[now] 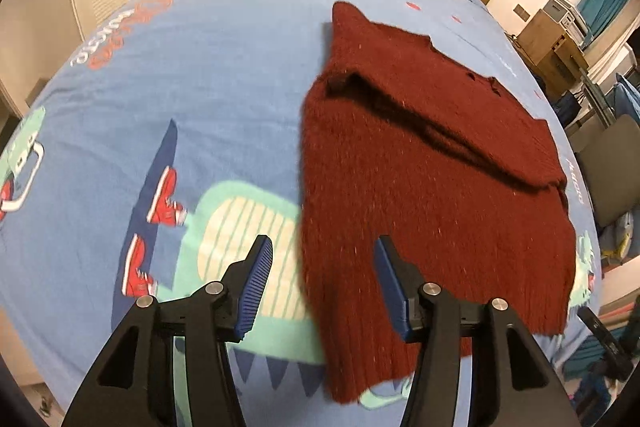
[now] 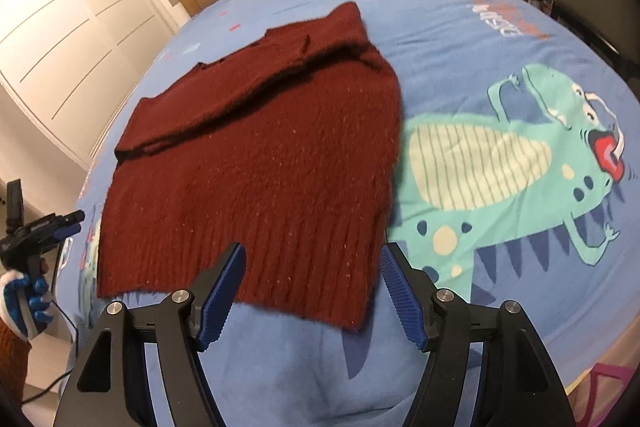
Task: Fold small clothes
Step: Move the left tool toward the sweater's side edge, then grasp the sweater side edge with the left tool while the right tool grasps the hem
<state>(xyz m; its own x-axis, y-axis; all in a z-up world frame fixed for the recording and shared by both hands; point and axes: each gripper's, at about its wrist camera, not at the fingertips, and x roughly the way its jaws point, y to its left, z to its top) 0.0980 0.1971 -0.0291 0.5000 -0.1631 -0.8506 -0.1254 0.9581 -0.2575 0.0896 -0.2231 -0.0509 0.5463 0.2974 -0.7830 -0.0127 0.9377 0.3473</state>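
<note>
Where sweater (image 2: 256,163) ends, bare bedspread (image 2: 460,39)

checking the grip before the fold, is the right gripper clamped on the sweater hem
No, the right gripper has its jaws apart, with nothing pinched, above the sweater hem.

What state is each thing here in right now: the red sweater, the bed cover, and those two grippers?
Red sweater: lying flat on the bed, sleeve folded across its upper part, held by neither gripper.
Bed cover: spread smooth under the sweater.
Left gripper: open, nothing clamped, above the sweater's side edge.
Right gripper: open, nothing clamped, above the ribbed hem.
</note>
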